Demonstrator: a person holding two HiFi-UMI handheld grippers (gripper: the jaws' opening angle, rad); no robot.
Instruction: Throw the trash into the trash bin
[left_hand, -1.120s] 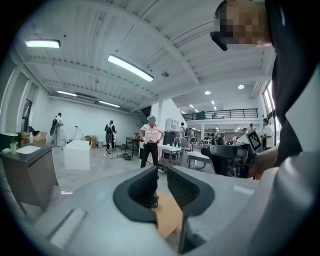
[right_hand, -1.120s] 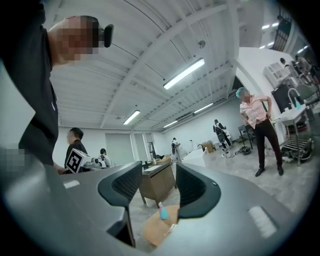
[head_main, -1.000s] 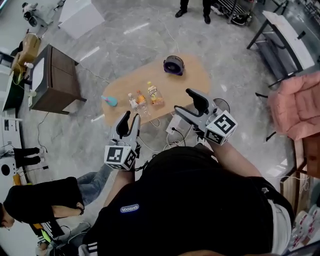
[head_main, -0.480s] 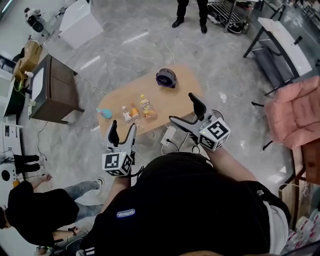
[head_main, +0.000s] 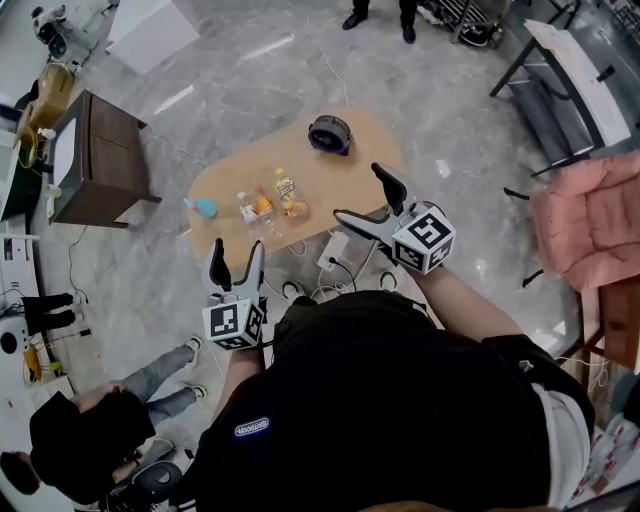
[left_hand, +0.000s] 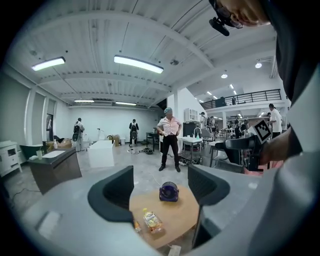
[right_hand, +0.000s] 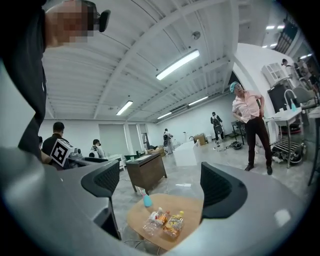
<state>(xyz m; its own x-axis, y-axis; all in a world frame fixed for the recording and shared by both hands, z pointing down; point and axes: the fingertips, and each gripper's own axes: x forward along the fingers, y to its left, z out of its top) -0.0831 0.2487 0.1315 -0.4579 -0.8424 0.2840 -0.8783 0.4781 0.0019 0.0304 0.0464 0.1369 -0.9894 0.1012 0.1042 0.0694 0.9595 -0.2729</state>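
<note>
A low wooden table (head_main: 350, 170) stands on the floor ahead of me. On its far end sits a purple trash bin (head_main: 329, 134) (left_hand: 169, 191). Toward its near left lie three plastic bottles: a yellow one (head_main: 287, 193) (right_hand: 173, 223), an orange one (head_main: 262, 203) and a clear one (head_main: 243, 209), with a blue object (head_main: 201, 207) (right_hand: 147, 201) beside them. My left gripper (head_main: 237, 262) (left_hand: 160, 192) hangs open and empty, short of the table. My right gripper (head_main: 365, 198) (right_hand: 162, 187) is over the table's near edge; its jaws have just been opening, with nothing between them.
A power strip and cables (head_main: 335, 250) lie under the table's near side. A dark wooden cabinet (head_main: 100, 160) stands to the left, a pink padded seat (head_main: 590, 215) to the right. One person stands beyond the table (left_hand: 170, 137); another is by my lower left (head_main: 90, 440).
Both grippers have drawn back toward me in the head view, the left one also sliding left. The right gripper's jaws stand wider apart than a second ago.
</note>
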